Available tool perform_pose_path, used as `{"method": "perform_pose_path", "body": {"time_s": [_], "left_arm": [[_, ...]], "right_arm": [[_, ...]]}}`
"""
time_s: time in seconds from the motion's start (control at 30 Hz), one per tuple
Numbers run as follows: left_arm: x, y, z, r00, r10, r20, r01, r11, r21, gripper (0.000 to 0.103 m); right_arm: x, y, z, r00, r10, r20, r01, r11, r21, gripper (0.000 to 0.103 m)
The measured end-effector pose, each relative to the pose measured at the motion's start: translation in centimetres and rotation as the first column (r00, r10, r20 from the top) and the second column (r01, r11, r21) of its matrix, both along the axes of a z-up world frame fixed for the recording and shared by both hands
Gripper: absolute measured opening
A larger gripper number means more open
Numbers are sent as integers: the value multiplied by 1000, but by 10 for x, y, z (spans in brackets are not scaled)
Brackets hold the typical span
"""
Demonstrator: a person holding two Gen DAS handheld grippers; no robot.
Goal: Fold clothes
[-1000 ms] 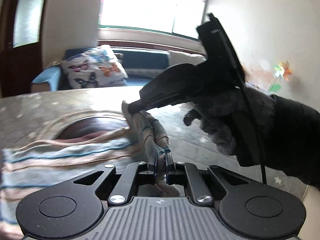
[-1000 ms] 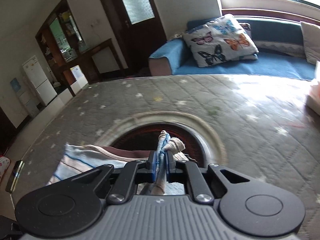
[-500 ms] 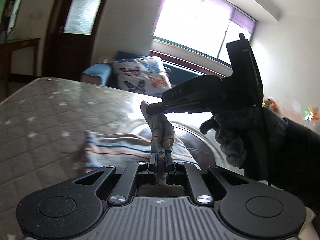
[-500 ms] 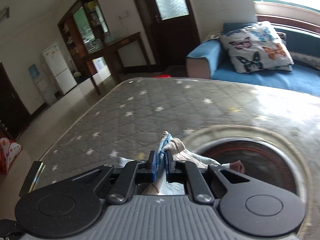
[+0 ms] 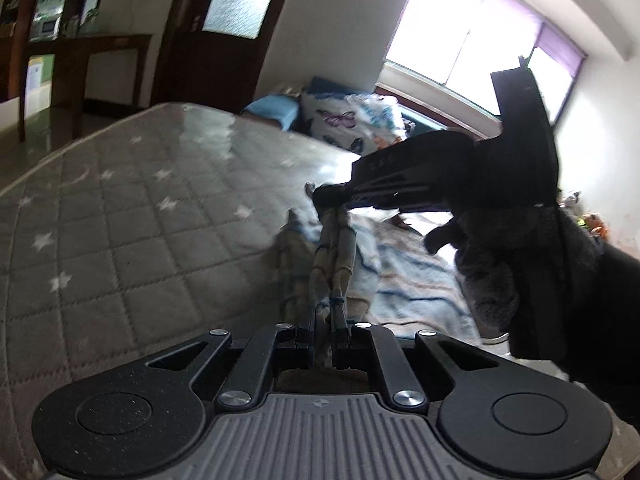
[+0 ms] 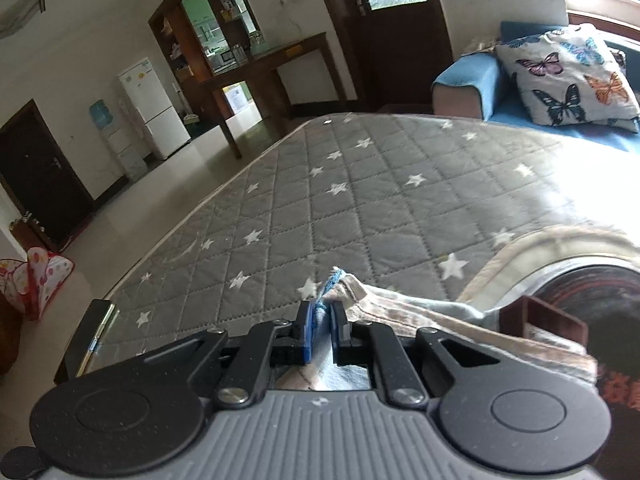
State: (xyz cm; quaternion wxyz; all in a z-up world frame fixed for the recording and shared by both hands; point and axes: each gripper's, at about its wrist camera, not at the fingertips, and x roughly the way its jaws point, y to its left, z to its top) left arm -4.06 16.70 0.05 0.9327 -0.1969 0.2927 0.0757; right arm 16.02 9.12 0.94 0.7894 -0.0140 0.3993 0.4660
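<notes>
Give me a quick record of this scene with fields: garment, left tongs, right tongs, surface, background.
garment: striped cloth, partly lifted off the mattress
left tongs: shut on a bunched edge of the cloth
right tongs: shut on another cloth edge
surface: grey quilted mattress with white stars
background: butterfly pillow on a blue sofa

A wide mattress [image 6: 360,200] carries everything here, its grey quilted cover stitched in diamonds and scattered with white stars. Near its window side the cover bears a large round pattern [image 6: 580,264], a pale ring around a dark red centre. A striped garment [image 5: 400,272] in pale blue, cream and tan lies spread on the mattress, one edge gathered up off the surface.
</notes>
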Motion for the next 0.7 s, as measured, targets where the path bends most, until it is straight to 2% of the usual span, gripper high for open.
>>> {"method": "perform_pose_path", "body": {"time_s": [0.17,0.23,0.3,0.4,0.47,0.6,0.7], "left_arm": [[2,8,4,1000,12,4,-12,1000,21,12],[3,12,8,1000,14,13,-15,999,34,12],[4,16,11,1000,16,21,-17,999,46,14],[7,21,16,999,19,34,-21,998,65,16],[8,25,20,999,21,43,-24,997,78,16],[26,17,25,997,-65,49,60,993,100,16],[47,11,18,992,-126,8,124,987,103,16]], "right_arm": [[-3,-3,6,1000,26,12,-26,1000,4,15],[-4,-6,11,999,36,26,-36,999,-7,21],[-7,-13,15,998,51,47,-50,998,-39,28],[-12,-23,17,994,76,80,-67,992,-105,29],[-19,-32,14,990,101,95,-85,984,-154,36],[-33,-47,6,978,155,141,-118,964,-240,41],[-42,-58,2,973,174,153,-130,956,-263,44]]}}
